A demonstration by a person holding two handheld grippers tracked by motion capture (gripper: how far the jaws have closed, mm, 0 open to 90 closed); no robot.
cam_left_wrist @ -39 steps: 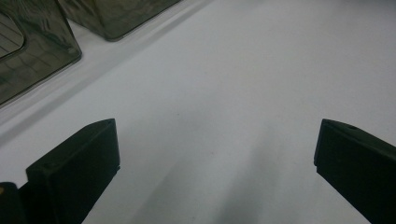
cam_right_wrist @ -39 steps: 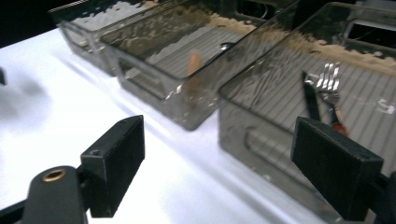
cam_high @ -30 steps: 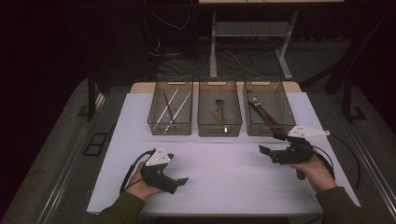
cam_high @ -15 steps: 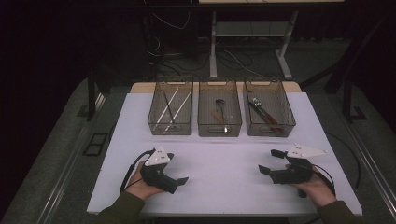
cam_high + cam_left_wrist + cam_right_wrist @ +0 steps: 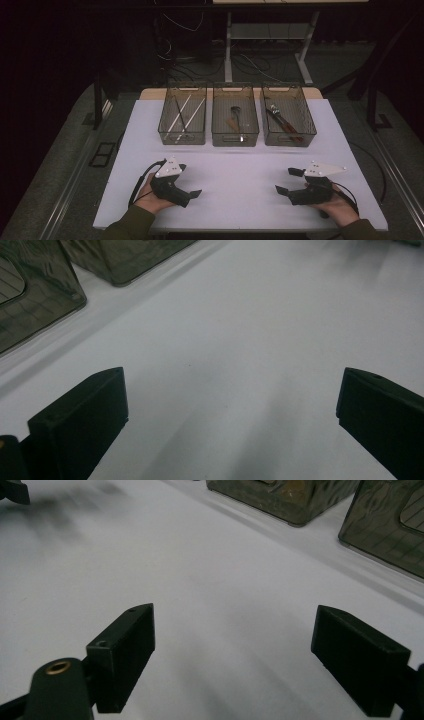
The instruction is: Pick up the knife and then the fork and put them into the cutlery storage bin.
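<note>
Both grippers are held low over the white bench [image 5: 240, 165], jaws apart and nothing between them: the left gripper [image 5: 196, 192] near the front left, the right gripper [image 5: 287, 181] near the front right. Three clear bins are lined up at the back; the right bin [image 5: 287, 116] holds what appear to be dark-handled tools. For a clean pick, the reach should be made from above, with the jaws centred across one handle.

Left gripper [image 5: 232, 405]: jaws stand wide apart, nothing between them, above bare white table [image 5: 240, 325]; two smoked clear bins [image 5: 35, 295] at upper left
</note>
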